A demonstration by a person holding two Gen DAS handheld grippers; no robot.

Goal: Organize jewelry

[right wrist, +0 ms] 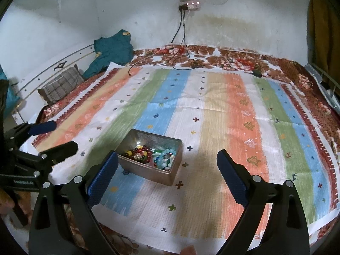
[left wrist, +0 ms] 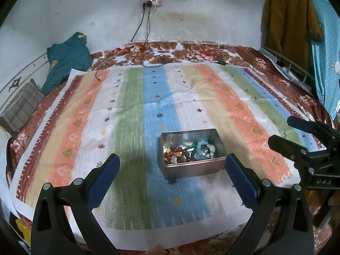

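Note:
An open metal tin (left wrist: 192, 169) (right wrist: 146, 172) stands on the striped cloth and holds several bead bracelets (left wrist: 189, 150) (right wrist: 153, 154) in red, yellow, green and light blue. My left gripper (left wrist: 173, 161) is open and empty, held just short of the tin, its right finger beside the tin's right end. My right gripper (right wrist: 167, 159) is open and empty, with its left fingertip close to the tin's near left corner. Each gripper shows at the edge of the other's view, the right one (left wrist: 280, 133) and the left one (right wrist: 61, 136), both open.
The striped cloth (left wrist: 131, 127) (right wrist: 223, 123) covers a bed with a floral sheet (left wrist: 191, 51). Charger cables (left wrist: 148, 59) lie at the far edge below a wall socket (left wrist: 152, 2). A teal garment (left wrist: 68, 61) and a plaid pillow (left wrist: 21, 108) lie far left. A metal rack (left wrist: 286, 63) stands far right.

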